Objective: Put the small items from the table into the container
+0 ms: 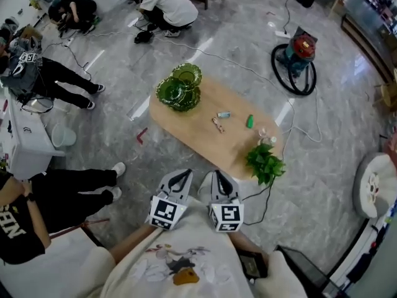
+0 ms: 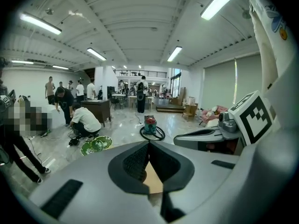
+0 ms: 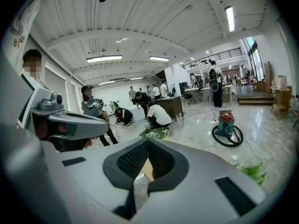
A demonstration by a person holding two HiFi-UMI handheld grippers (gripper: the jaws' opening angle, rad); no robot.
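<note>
The left tool (image 2: pixel 149 146) has its jaws pressed together at the tips, with nothing between them. The right tool (image 3: pixel 147 143) is the same, closed tip to tip and empty. The person holds the two side by side, close in front of the chest. Both point towards the table (image 1: pixel 186 129) and sit short of its near edge, over the grey floor (image 1: pixel 118 135).

The small things lie loose around the middle of the table. A blue-white bit (image 1: pixel 224 114) has a pinkish bit (image 1: pixel 218 125) just beside it on the near side. A green bit (image 1: pixel 250 121) lies a little to the right of them. Near it is something clear (image 1: pixel 263 133), too small to make out. A plant (image 1: pixel 265 162) stands at the right end, its leaves hanging past the edge.

At the far left end sit the green bowls (image 1: pixel 180 87), two of them, one overlapping the other. They are well apart from the small bits.

Beyond the table a red vacuum (image 1: pixel 299 51) stands on the floor with its black hose looped around it. A pale cable (image 1: pixel 248 64) runs across the floor from near it. A person in white (image 1: pixel 167 2) crouches past the bowls. Another person in black trousers (image 1: pixel 74 185) sits on the floor at the left, feet towards the table.
</note>
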